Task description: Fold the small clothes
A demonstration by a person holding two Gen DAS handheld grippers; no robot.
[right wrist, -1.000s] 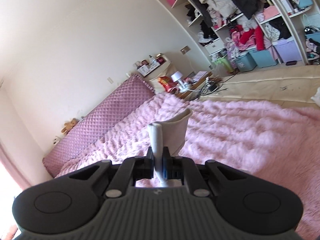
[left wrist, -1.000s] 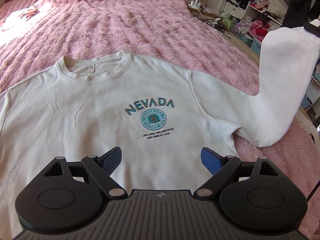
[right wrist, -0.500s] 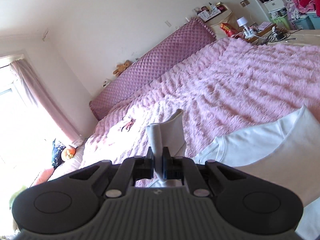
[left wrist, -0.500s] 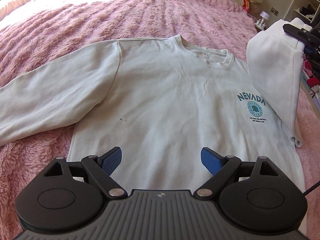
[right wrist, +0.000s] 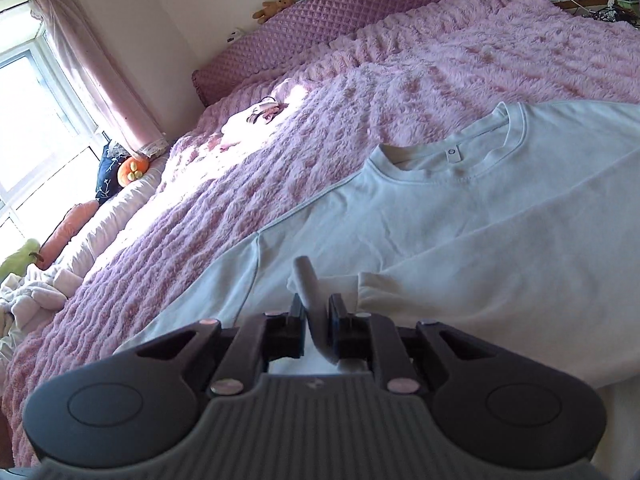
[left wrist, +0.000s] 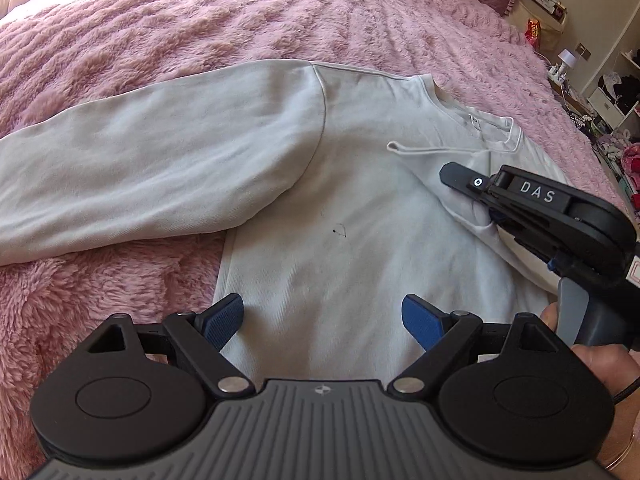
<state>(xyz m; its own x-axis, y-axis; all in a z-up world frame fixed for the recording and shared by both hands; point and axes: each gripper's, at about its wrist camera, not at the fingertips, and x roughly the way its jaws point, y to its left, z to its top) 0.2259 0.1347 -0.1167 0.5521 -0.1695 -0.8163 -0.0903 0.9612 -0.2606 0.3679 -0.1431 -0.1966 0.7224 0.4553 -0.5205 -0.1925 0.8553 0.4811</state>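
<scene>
— Where does the white sweatshirt lie?

— Flat on the pink fluffy bedspread, one sleeve stretched out to the side.

— And the right gripper?

— Angled low over the chest, jaws pressed together on the cuff of the other sleeve, folded across the body.

— The left gripper?

— Poised above the hem, jaws spread wide, gripping nothing.
</scene>
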